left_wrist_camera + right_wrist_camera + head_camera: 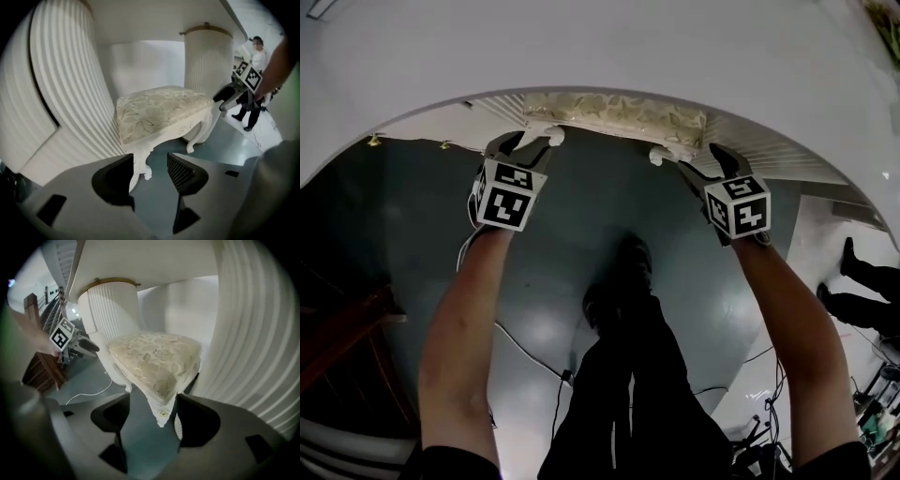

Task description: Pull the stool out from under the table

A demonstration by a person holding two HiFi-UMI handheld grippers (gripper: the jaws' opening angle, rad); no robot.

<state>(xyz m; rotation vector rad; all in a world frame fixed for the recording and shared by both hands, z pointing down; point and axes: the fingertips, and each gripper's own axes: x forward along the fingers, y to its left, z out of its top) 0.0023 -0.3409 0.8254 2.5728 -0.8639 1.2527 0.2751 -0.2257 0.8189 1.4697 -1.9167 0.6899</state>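
Observation:
The stool has a cream floral cushion and white carved legs, and it stands tucked under the white table; only its front edge shows in the head view. My left gripper is at the stool's front left corner and my right gripper at its front right corner. In the left gripper view the jaws stand open around a carved white leg, which lies close to the left jaw. In the right gripper view the jaws are open with the stool's corner between them, untouched.
Fluted white table pedestals flank the stool closely on both sides. A person stands off to the right. Cables trail over the grey-green floor, dark wooden furniture is at the left, and my own legs are below.

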